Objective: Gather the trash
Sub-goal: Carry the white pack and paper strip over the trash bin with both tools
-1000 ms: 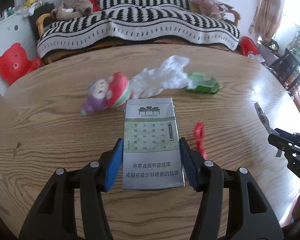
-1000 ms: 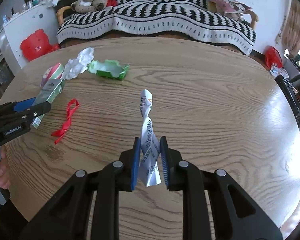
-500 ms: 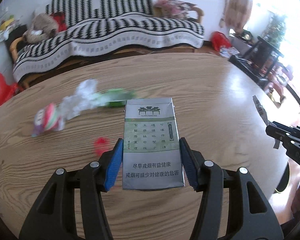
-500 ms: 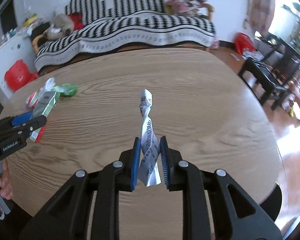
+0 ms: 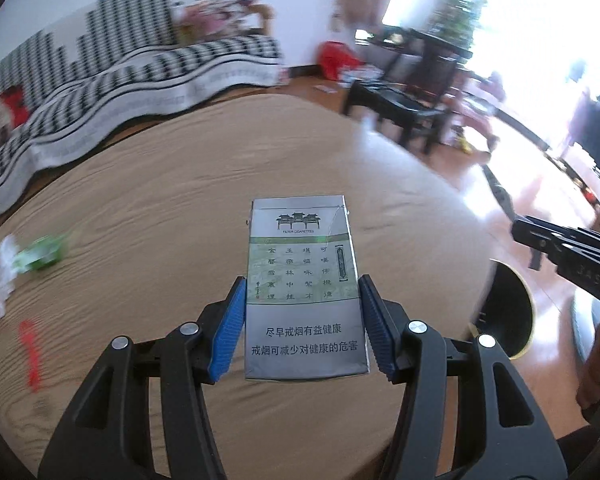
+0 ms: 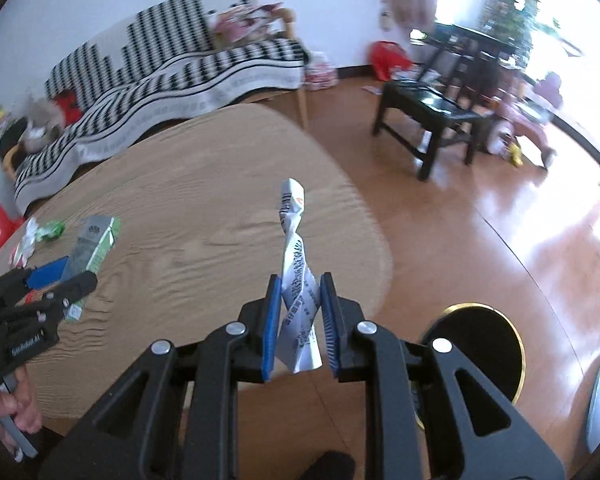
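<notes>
Since one second ago both our views have swung to the right: the toys and wrappers that lay in the middle of the table are now far at 9 o'clock, and the floor with a black chair (image 6: 428, 116) has come in at 1 o'clock.

Our left gripper (image 5: 302, 320) is clamped on the cigarette pack (image 5: 303, 276); its blue pads (image 5: 227, 330) press on both long sides of the pack, which stands upright in the middle of the left wrist view, above the wooden table (image 5: 159, 200). In the same view the green wrapper (image 5: 41, 256) lies at 9 o'clock on the table, with a red ribbon (image 5: 31, 354) lower, near 8 o'clock; both are blurred.

Our right gripper (image 6: 298, 328) is closed on the twisted paper receipt (image 6: 295, 268), the pads touching it on both sides. The receipt sticks up from the pads toward 12 o'clock, over the right edge of the table. At 4 o'clock in the right wrist view a round black bin with a gold rim (image 6: 484, 344) stands on the floor, beside the table. At 8 o'clock we see the left gripper from the side, the pack in it, and a hand (image 6: 9, 412) on its handle.

The striped sofa (image 6: 159, 72) is at 10 o'clock behind the table.
</notes>
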{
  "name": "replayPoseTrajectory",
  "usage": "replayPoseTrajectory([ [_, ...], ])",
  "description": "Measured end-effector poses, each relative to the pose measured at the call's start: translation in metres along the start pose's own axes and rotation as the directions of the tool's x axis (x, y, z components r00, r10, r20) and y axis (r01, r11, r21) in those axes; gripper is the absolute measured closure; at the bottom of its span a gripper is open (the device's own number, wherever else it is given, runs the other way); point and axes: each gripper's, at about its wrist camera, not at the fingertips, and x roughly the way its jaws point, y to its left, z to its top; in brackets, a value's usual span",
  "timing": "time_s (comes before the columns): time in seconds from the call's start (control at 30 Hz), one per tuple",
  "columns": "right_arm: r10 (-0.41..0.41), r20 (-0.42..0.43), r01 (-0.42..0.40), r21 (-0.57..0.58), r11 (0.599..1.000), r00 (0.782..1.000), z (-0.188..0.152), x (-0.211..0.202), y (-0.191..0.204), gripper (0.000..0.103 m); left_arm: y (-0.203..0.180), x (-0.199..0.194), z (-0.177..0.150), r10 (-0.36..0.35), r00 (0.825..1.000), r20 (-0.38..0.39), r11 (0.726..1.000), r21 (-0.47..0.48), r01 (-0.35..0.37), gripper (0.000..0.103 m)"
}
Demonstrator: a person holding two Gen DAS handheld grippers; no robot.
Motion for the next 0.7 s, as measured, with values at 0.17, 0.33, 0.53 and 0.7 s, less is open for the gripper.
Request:
replayPoseTrajectory([
  [0.17, -0.049, 0.008, 0.048, 0.081, 0.996, 0.999, -0.015, -0.015, -0.062, 0.082, -0.074, 0.013, 0.003, -0.095, 0.996, -0.005, 0.991, 0.09, 0.095, 0.049],
  [0.33, -0.087, 0.005, 0.085, 0.15, 0.985, 0.996, -0.031, -0.025, -0.11, 0.082, -0.132, 0.026, 0.0, -0.167, 0.986, -0.025, 0.972, 0.164, 0.169, 0.049],
  [0.53, -0.133, -0.006, 0.13, 0.233, 0.964, 0.991, -0.051, -0.032, -0.165, 0.082, -0.191, 0.046, -0.009, -0.245, 0.967, -0.069, 0.939, 0.233, 0.255, 0.048],
  [0.7, -0.16, -0.038, 0.164, 0.3, 0.94, 0.986, -0.07, -0.03, -0.206, 0.082, -0.225, 0.063, -0.016, -0.282, 0.953, -0.111, 0.915, 0.268, 0.301, 0.049],
])
